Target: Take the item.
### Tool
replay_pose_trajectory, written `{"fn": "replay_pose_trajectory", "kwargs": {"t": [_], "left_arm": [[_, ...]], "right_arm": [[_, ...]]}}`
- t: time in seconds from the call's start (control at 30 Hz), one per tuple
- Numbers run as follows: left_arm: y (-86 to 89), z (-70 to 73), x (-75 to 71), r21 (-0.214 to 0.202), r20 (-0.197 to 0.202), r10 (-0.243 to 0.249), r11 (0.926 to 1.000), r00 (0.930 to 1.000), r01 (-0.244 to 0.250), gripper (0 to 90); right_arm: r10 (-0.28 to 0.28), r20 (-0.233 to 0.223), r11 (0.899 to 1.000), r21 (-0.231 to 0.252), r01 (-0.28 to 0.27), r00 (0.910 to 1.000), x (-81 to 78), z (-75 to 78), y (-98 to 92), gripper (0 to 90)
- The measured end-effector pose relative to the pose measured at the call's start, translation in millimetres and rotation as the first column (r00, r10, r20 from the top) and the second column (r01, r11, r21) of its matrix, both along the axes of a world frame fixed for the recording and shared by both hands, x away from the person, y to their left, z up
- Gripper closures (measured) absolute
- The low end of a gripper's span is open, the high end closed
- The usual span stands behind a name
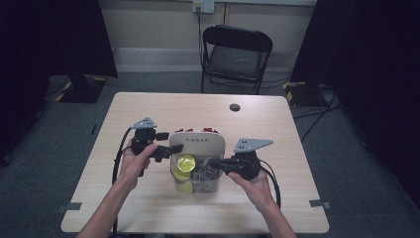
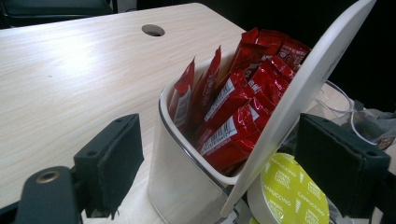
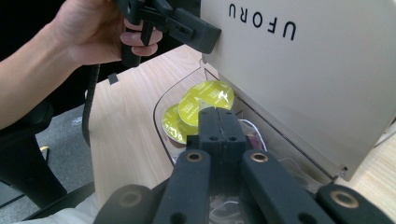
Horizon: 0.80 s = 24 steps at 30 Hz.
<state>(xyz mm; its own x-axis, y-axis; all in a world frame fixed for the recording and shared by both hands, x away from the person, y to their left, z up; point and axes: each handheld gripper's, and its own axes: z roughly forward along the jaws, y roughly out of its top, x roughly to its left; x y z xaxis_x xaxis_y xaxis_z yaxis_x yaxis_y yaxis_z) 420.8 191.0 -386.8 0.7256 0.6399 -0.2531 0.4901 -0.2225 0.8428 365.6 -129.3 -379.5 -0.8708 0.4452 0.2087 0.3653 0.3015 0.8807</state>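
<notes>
A light wooden table (image 1: 148,111) carries a clear box (image 1: 196,184) standing near the round hole (image 1: 235,107)

The container (image 1: 196,171) sits near the middle of the tabletop (image 1: 148,106). Its lid (image 1: 198,144) stands raised across it, with sachets (image 2: 233,102) in the compartment behind the lid and capsules (image 1: 185,162) in the one before it. Left of the container is the left gripper (image 1: 166,145); right of it, the right gripper (image 1: 210,162). Behind the tabletop stands a chair (image 1: 235,54).
</notes>
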Motion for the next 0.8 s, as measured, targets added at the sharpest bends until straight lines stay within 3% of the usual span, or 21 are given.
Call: {"fn": "replay_pose_trajectory", "kwargs": {"t": [0.8], "left_arm": [[0.7,1.1,-0.4,0.004,-0.001,0.003,1.0000,1.0000,-0.003,15.2]], "right_arm": [[-0.059,0.042,0.997,0.043,0.057,0.9974,-8.7,18.0,-32.2,90.0]]}}
